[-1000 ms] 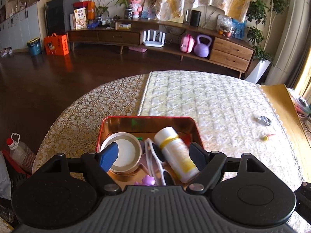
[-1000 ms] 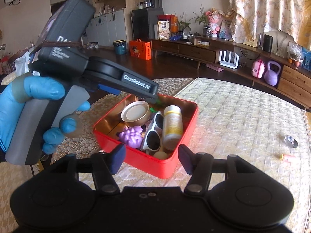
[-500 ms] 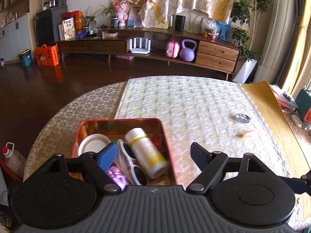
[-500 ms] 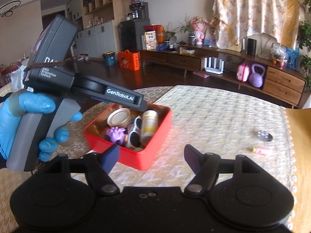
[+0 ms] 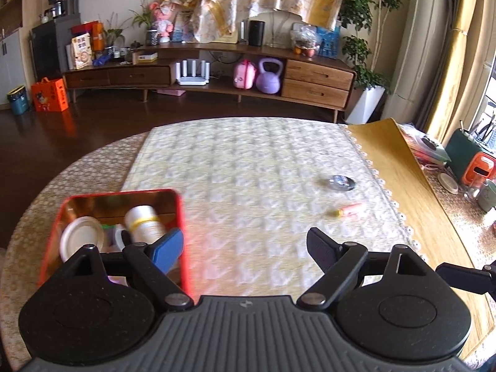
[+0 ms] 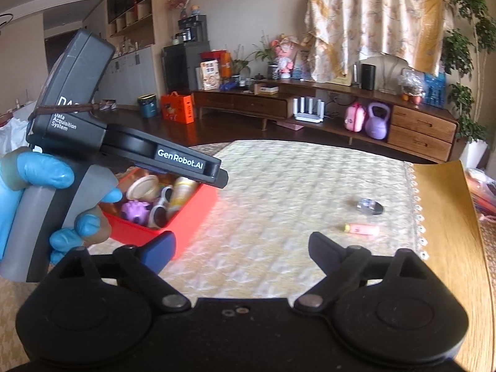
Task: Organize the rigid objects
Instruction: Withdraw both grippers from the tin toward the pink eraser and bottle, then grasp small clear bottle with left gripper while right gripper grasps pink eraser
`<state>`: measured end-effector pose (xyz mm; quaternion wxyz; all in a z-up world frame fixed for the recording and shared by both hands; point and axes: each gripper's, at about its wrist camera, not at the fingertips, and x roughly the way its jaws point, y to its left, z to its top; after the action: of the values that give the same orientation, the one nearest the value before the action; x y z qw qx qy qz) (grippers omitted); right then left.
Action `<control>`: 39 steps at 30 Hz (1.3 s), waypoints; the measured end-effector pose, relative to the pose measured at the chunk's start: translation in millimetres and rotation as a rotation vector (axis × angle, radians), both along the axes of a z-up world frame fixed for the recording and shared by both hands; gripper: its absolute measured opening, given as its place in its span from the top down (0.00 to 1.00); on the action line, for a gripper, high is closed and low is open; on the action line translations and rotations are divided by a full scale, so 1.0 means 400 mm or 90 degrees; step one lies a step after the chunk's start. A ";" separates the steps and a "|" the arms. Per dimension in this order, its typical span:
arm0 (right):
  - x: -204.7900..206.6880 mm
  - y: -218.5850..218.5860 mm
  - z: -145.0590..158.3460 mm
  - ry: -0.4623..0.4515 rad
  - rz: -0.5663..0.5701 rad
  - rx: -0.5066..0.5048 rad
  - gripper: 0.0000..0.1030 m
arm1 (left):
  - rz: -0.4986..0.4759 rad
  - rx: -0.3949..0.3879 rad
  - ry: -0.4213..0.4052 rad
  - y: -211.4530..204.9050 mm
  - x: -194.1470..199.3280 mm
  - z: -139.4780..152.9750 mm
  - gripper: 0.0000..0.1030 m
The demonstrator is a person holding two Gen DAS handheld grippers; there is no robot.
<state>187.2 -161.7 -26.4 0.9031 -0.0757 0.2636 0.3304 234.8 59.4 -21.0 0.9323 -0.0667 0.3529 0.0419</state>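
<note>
Tin [image 6: 183,214], red, one, at your left on the cloth [image 5: 248,167], already holding one bottle [image 5: 144,221], one dish [image 5: 81,238], one pair of sunglasses [image 6: 159,207], one purple toy [image 6: 135,210]. Loose items, two, well apart from it: pink tube [image 6: 362,228], small shiny piece [image 6: 369,206]. Left gripper [image 5: 245,248] and right gripper [image 6: 240,248]: fingers apart after just widening, nothing between. Risk: your pads may pinch the small round tube off-centre, rolling it toward the cloth's edge

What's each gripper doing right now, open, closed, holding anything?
Left gripper: open, nothing between its fingers; it has just been opening wider.
Right gripper: open, holding nothing; it has just been opening wider.
</note>
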 end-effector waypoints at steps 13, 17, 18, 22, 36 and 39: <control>0.150 -0.145 -0.090 0.017 -0.054 -0.003 0.01 | -0.076 0.029 0.016 -0.188 0.159 -0.051 0.12; 0.213 -0.178 -0.115 0.021 -0.075 -0.008 0.01 | -0.106 0.033 0.009 -0.228 0.206 -0.065 0.04; 0.227 -0.184 -0.122 0.023 -0.076 -0.007 0.02 | -0.111 0.032 0.011 -0.238 0.220 -0.068 0.04; 0.276 -0.186 -0.150 0.022 -0.070 -0.019 0.02 | -0.124 0.031 0.020 -0.264 0.280 -0.084 0.04; 0.418 -0.138 -0.218 0.027 -0.035 -0.051 0.02 | -0.148 -0.009 0.095 -0.329 0.524 -0.148 0.00; 0.438 -0.126 -0.228 0.030 -0.029 -0.048 0.04 | -0.158 -0.009 0.108 -0.347 0.573 -0.164 0.00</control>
<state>362.6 -212.3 -117.6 0.9004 -0.0960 0.2984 0.3015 464.0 -79.5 -86.5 0.8967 -0.0250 0.4362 -0.0709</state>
